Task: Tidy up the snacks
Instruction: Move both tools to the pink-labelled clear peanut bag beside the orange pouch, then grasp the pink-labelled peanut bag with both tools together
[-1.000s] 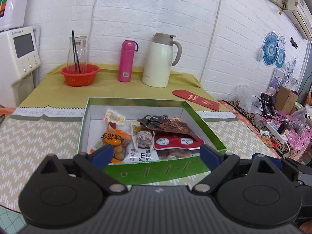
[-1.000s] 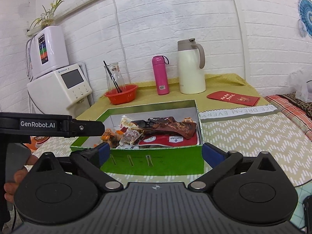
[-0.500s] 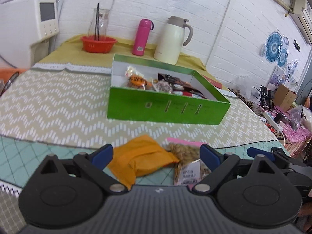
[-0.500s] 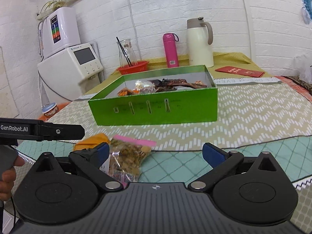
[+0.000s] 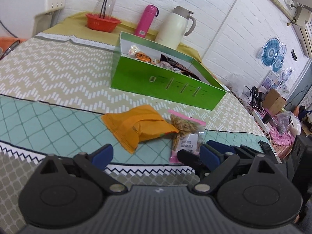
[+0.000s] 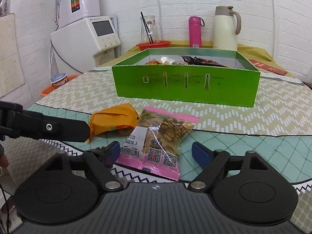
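Both claws are held wide open and empty: the left claw (image 5: 156, 154) before the orange packet (image 5: 136, 125), the right claw (image 6: 156, 152) around the near end of the clear seed bag (image 6: 161, 136) (pink-edged), untouched. Both snacks are laid touching on the table (image 6: 243, 148). Beyond, the green box (image 6: 187, 85) is seen holding other snacks.
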### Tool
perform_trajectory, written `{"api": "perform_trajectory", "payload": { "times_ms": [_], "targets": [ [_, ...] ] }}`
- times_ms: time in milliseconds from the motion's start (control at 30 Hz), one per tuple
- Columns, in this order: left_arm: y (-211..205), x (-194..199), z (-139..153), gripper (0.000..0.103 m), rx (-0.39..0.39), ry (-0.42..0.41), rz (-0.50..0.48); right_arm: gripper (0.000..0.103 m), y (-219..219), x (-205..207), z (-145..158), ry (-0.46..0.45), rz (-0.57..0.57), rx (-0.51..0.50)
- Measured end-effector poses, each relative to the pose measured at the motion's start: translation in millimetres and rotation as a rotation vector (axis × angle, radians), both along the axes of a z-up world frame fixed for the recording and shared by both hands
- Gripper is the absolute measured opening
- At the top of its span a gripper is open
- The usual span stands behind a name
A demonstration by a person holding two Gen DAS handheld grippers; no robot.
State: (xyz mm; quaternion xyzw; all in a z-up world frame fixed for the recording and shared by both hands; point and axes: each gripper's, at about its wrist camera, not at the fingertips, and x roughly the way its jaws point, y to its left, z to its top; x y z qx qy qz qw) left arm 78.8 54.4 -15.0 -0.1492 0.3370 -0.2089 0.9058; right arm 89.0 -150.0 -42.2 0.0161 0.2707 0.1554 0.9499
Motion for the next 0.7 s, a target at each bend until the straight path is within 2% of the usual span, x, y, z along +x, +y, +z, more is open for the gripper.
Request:
{"api": "perform_trajectory", "payload": {
  "times_ms": [100,133,167,233,300,433,500,533,567,600,633,700],
  "targets": [
    [-10.5,2.4,-0.4,0.091,-0.012,0.008,-0.039,0.102,-14.5,-5.7,0.7,0.001,0.003,0.015],
    [-14.9,3.7,-1.2,0.091,-0.020,0.012,-0.058,0.097,-20.8,-9.2,0.4,0.006,0.004,0.028],
    [-18.9,5.0,-1.8,0.091,-0.029,0.016,-0.078,0.091,-26.6,-11.6,0.4,0.008,0.005,0.032],
    [-28.0,9.3,-3.5,0.091,-0.048,0.030,-0.115,0.057,-35.2,-16.5,0.6,0.009,-0.009,0.019],
    [-37.8,12.8,-4.3,0.091,-0.046,0.031,-0.135,0.051,-43.6,-20.7,0.4,0.010,-0.027,0.013],
    [-50.9,19.3,-3.8,0.091,-0.046,0.021,-0.151,0.055,-57.1,-26.9,1.8,0.008,0.000,0.064],
    [-53.9,23.8,-4.4,0.089,-0.045,0.021,-0.147,0.061,-57.7,-27.1,3.0,-0.005,0.012,0.060],
    [-55.1,26.5,-4.6,0.087,-0.043,0.025,-0.145,0.064,-56.3,-25.8,4.0,-0.013,0.017,0.050],
    [-56.2,28.6,-4.7,0.079,-0.045,0.026,-0.149,0.066,-54.9,-24.2,4.6,-0.020,0.028,0.040],
    [-57.6,31.2,-5.4,0.066,-0.048,0.032,-0.159,0.074,-53.1,-22.2,4.9,-0.028,0.047,0.029],
    [-58.8,34.2,-7.1,0.059,-0.054,0.046,-0.170,0.085,-50.5,-20.1,5.1,-0.034,0.069,0.017],
    [-59.9,39.4,-10.5,0.058,-0.046,0.062,-0.157,0.098,-45.1,-15.1,4.8,-0.039,0.115,-0.004]
  ]
}}
